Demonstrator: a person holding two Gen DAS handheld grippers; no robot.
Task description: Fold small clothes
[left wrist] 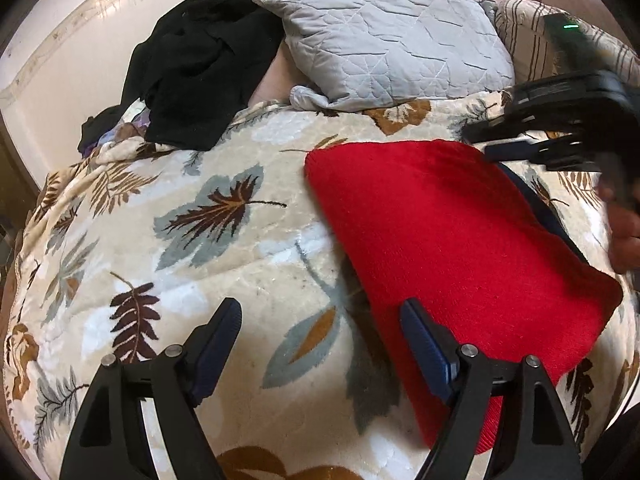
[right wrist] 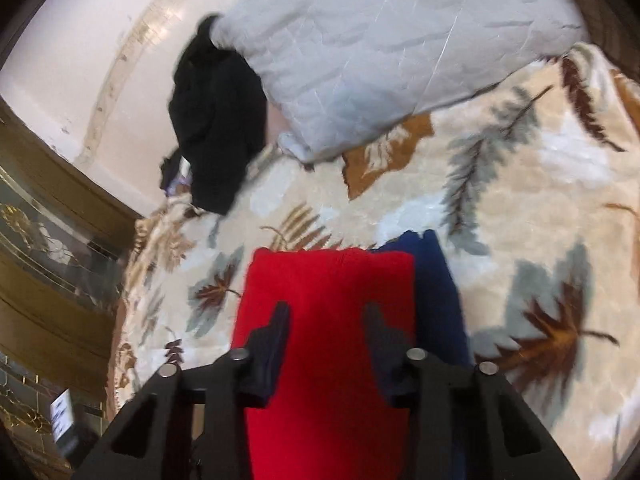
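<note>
A folded red garment lies flat on the leaf-patterned blanket. A dark blue cloth peeks out under its right edge; it also shows in the right wrist view. My left gripper is open and empty, its right finger over the red garment's left edge. My right gripper is open and empty, hovering above the red garment. It also shows in the left wrist view over the garment's far right corner.
A black garment pile lies at the back left of the bed. A grey quilted pillow and a striped pillow sit at the back. A white wall lies behind. A wooden cabinet stands left.
</note>
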